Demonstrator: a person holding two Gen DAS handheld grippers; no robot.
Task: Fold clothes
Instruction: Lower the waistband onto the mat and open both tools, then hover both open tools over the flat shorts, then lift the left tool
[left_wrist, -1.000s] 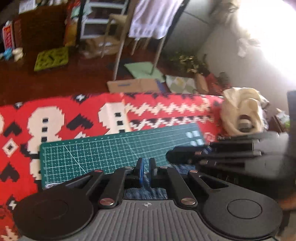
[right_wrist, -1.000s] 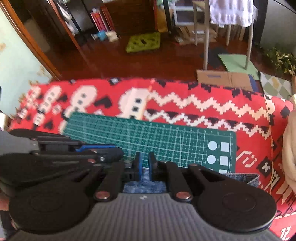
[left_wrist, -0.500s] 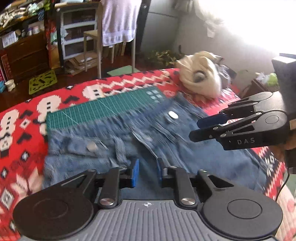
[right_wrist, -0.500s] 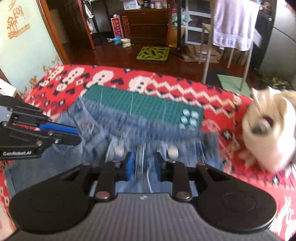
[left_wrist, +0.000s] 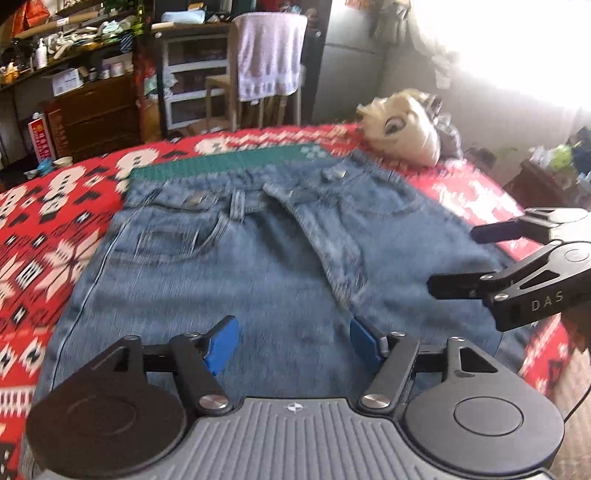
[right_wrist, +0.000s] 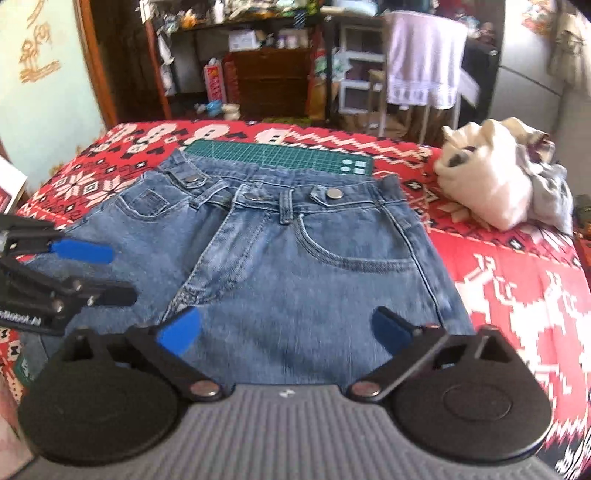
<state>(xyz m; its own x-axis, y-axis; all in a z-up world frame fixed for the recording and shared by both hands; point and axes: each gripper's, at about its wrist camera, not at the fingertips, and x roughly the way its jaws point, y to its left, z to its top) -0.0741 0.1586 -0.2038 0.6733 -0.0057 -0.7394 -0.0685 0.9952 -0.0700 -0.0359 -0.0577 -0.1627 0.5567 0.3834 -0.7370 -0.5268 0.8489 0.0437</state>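
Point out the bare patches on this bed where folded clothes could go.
The red blanket lies bare right of the jeans, below the cream bundle. Another bare stretch lies left of the jeans. The middle is crowded: jeans cover it, overlapping the green mat at the far edge.

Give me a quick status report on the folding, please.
Left tongs open, right tongs open, both empty. Jeans spread flat on red blanket, waistband over green mat. Nothing in the way.

Faded blue denim jeans (right_wrist: 295, 258) with dull metal buttons lie on a woven red patterned blanket (right_wrist: 517, 295); the green cutting mat (right_wrist: 280, 157) looks matt, both tongs matt black plastic with blue pads (left_wrist: 221, 345)
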